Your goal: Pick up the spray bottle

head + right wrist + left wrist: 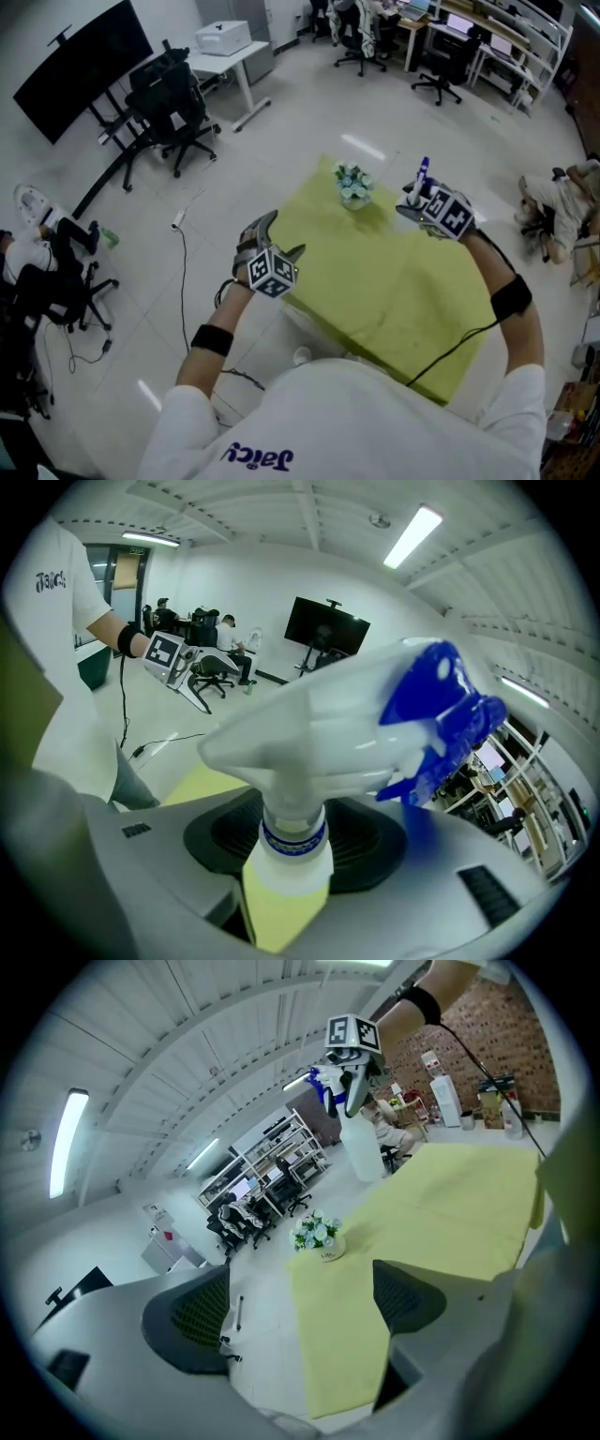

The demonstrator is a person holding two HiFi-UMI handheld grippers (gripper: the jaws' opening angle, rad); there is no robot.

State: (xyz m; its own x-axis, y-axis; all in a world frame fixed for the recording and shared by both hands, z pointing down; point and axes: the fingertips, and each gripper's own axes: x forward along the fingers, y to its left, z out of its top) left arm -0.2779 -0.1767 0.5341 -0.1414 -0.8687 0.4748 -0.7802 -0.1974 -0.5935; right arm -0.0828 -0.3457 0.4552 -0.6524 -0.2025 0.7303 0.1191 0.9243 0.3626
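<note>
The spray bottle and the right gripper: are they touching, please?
Touching. The right gripper view shows the right gripper clamped on the spray bottle at its neck.

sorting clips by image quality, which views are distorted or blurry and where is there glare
Head view: sharp, mild wide-angle bend, a ceiling-light reflection on the floor behind the table. Left gripper view: strong fisheye with dark corners, one bright ceiling light. Right gripper view: same fisheye; the spray bottle sits so close it looks soft and oversized.
</note>
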